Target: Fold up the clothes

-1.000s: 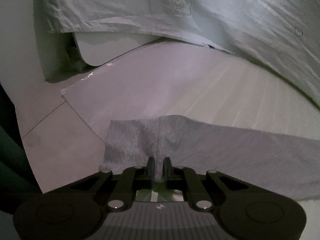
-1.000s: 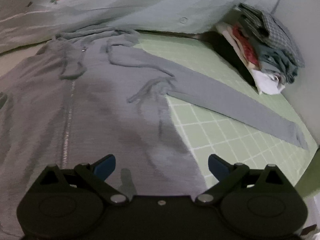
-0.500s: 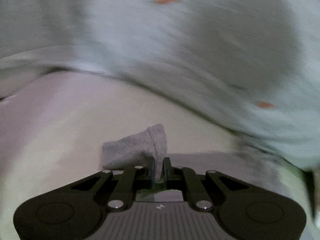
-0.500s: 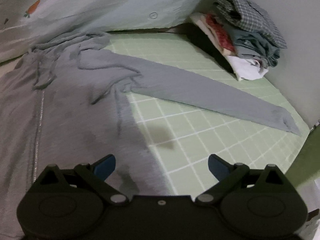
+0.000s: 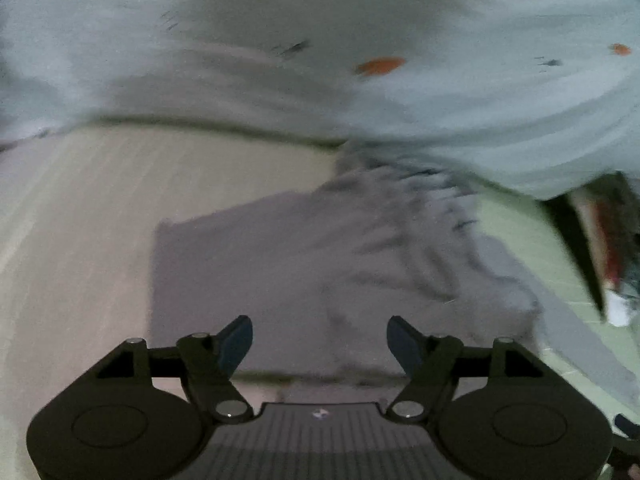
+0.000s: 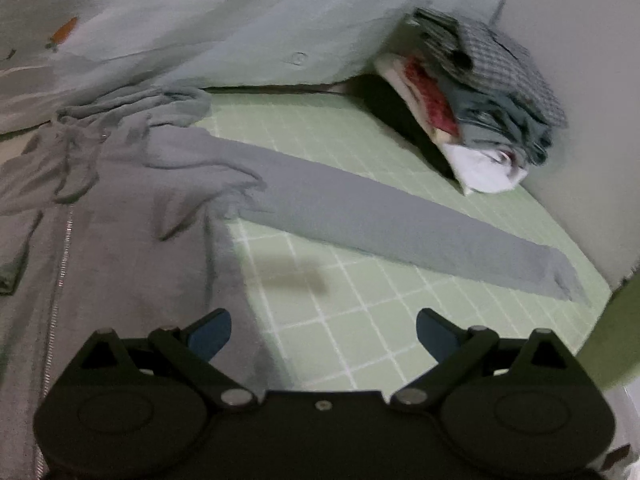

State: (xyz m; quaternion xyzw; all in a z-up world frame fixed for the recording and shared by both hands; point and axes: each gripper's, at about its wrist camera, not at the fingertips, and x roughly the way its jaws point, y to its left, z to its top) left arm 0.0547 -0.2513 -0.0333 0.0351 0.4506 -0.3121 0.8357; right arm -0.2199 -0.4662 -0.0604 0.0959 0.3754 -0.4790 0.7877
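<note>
— left gripper [image 5: 319, 339]? 
— fingers apart, nothing held, above the grey hoodie [image 5: 304, 264].
— right gripper [image 6: 323, 332]? 
— spread too; hoodie's sleeve [image 6: 400, 216] lies across the green checked mat [image 6: 360, 320].

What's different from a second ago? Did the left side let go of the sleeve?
Yes. The left gripper, which was clamped on the grey sleeve end a second ago, now stands open and empty, having swung over the grey hoodie; that sleeve now seems folded onto the body. The right gripper stayed open, drifting right toward the outstretched sleeve. The clothes pile and green mat stayed put.
</note>
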